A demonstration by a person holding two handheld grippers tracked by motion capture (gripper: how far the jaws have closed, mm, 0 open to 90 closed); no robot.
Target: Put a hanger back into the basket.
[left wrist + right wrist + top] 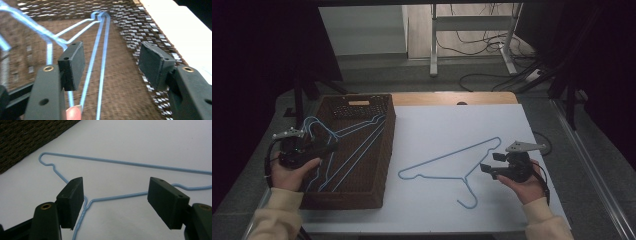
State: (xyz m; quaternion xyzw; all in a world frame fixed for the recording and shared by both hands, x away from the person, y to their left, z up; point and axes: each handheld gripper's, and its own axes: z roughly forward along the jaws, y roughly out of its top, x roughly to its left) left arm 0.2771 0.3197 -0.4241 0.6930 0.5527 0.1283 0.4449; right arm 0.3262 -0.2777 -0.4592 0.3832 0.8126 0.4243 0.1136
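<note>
On the white surface (437,130) a blue wire hanger (452,162) lies flat, its hook pointing toward the person and its long bar slanting away. The right gripper (493,165) hovers just beside the hanger's neck; in the right gripper view its fingers (71,200) stand wide apart with nothing clamped, the neck and part of the lower wire showing on the surface between them. At the left edge of the surface sits a brown woven basket (384,150) holding several more blue hangers (352,145). The left gripper (329,147) is over the basket, its fingers (72,63) apart and not pressing on anything, the hangers' wires lying below and between them on the basket floor.
</note>
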